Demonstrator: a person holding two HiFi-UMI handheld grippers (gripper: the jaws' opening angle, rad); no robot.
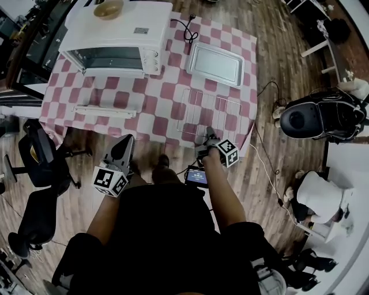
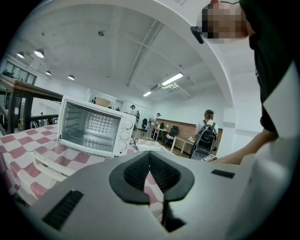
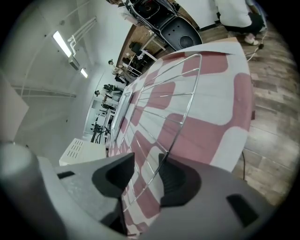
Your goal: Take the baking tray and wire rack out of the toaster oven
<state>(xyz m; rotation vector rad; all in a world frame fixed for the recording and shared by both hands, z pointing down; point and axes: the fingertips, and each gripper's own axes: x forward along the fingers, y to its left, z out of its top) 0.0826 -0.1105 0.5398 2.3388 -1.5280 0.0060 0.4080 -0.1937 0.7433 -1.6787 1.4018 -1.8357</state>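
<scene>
Already out of the oven: tray and rack lie on the worktop

Seen from above, a worktop (image 1: 155, 92) covered in a red-and-white check cloth carries a white toaster oven (image 1: 112, 43) at its far left. The oven door (image 1: 112, 111) hangs down flat towards the person, its white handle bar lying over the cloth. Through the opening, the left gripper view shows only the oven's shiny inner walls. A tan bowl (image 1: 108, 8) sits on the oven's roof; what it holds cannot be made out.

Just right of the oven, a shallow silver baking tray (image 1: 216, 64) rests flat on the cloth, its bed bare metal. A dark power cord (image 1: 187, 29) curls on the cloth behind it. Nearer the person, the wire rack (image 1: 209, 113) lies flat on the cloth at the front right of the worktop, apart from the tray.

At the rack's near edge, the right gripper (image 3: 146, 155) points downwards. Its fingers are spread apart, and the rack's edge wire runs up between them, close along one finger but not clamped.

Held low off the worktop's front edge, the left gripper (image 2: 150, 153) points roughly level towards the oven. Its fingers are clenched tip to tip with nothing between them.
</scene>
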